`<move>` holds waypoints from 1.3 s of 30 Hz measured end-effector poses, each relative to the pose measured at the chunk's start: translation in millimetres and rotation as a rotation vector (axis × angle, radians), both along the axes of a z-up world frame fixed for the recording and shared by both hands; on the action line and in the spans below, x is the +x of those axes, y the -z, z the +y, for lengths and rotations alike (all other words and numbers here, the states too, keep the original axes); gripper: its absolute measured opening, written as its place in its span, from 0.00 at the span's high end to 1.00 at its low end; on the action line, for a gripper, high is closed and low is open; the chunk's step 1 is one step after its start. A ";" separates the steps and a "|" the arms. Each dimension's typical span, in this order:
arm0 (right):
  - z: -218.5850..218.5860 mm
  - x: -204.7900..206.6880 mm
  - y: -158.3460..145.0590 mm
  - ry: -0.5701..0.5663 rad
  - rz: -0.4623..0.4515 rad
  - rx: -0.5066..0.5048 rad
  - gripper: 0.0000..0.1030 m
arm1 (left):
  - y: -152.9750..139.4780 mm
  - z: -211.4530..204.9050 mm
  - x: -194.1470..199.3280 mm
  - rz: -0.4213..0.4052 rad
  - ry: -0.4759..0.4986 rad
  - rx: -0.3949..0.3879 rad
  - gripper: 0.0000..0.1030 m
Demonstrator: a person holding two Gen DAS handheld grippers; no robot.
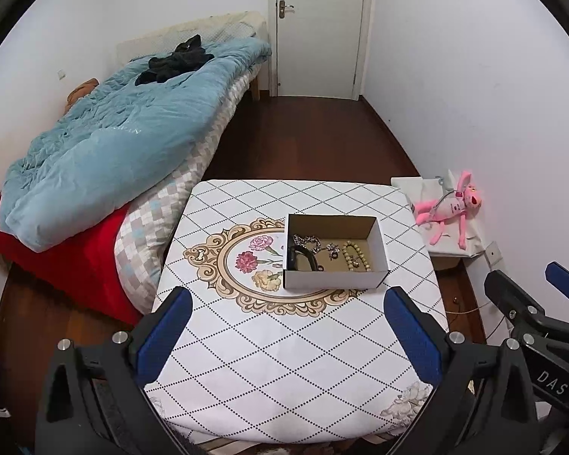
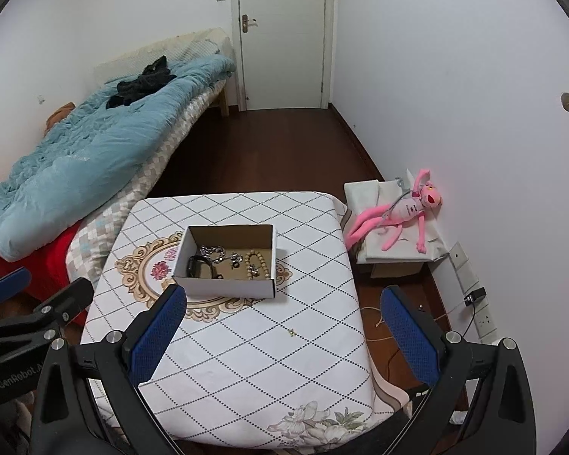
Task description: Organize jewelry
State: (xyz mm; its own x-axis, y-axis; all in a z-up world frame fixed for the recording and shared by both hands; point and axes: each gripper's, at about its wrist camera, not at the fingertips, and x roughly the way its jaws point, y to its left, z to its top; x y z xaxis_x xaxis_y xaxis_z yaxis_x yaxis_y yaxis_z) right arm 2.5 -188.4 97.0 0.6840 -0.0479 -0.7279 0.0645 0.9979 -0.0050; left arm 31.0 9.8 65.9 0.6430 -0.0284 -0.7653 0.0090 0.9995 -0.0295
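An open white cardboard box [image 1: 332, 280] [image 2: 223, 286] sits on the patterned table [image 1: 284, 360] [image 2: 246, 360]. Inside lie a silver chain [image 1: 306, 242] [image 2: 211, 251], a black bracelet [image 1: 301, 258] [image 2: 200, 266], a small silver piece [image 1: 333, 249] [image 2: 235, 259] and a beaded bracelet [image 1: 354, 257] [image 2: 255, 263]. My left gripper [image 1: 288, 337] is open and empty, held above the table's near half, short of the box. My right gripper [image 2: 284, 337] is open and empty over the table's near right side. A tiny gold item [image 2: 292, 332] lies on the cloth.
A bed with a blue duvet [image 1: 106, 151] [image 2: 79, 159] touches the table's left side. A pink plush toy [image 1: 451, 206] [image 2: 402, 208] lies on a white box at the right wall. Wall sockets with a plug [image 2: 474, 295] are low on the right. A closed door [image 1: 318, 26] stands at the back.
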 end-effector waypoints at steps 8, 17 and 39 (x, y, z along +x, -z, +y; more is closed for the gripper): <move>-6.2 41.9 14.8 0.013 0.051 0.007 0.00 | 14.7 1.8 36.3 0.047 -0.022 0.006 0.00; -9.7 101.7 47.8 0.005 0.147 -0.010 0.00 | 41.8 -2.1 81.1 0.138 -0.015 0.030 0.00; -13.8 136.5 82.7 -0.018 0.247 -0.018 0.00 | 63.8 -2.3 100.5 0.201 -0.009 0.033 0.00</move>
